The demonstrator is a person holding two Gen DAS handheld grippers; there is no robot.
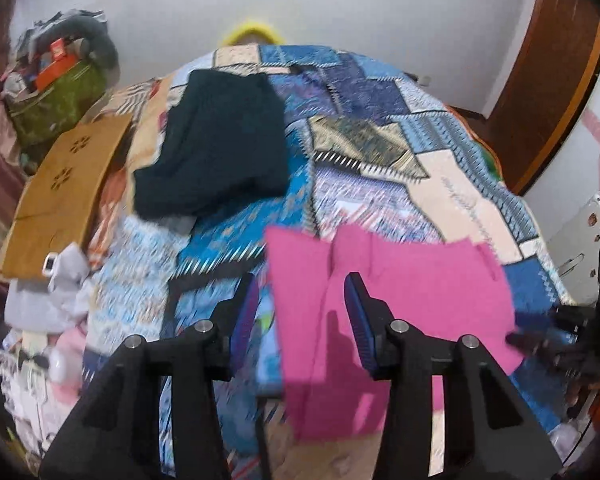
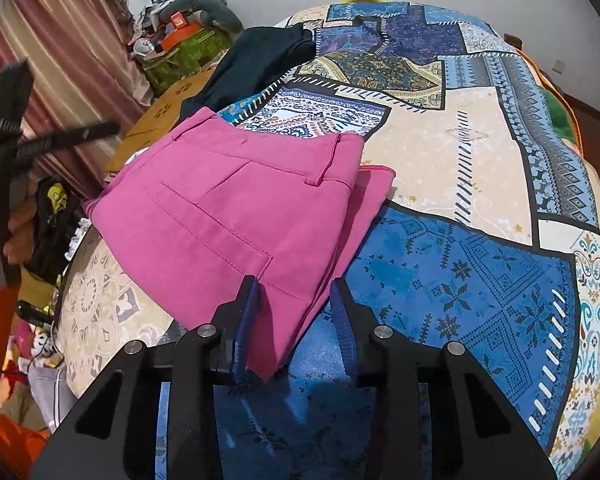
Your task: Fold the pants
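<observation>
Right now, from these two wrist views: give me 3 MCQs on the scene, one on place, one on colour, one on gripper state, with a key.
1. Where do the dark pants lie relative to the pink pants?
A. Farther up the bed, apart from them
B. Under them
C. On the floor

2. What colour are the pads on the fingers?
A. Red
B. Blue
C. White

3. What is the state of the right gripper?
A. Shut on the pink pants
B. Shut on nothing
C. Open, its fingers either side of the pants' near corner

Key:
1 A: the dark pants sit farther up the patchwork bedspread, with bare cover between the two garments.
2 B: blue ribbed pads show on both grippers, including the left gripper.
3 C: a wide gap shows between the fingers, with pink fabric lying in it unclamped.
</observation>
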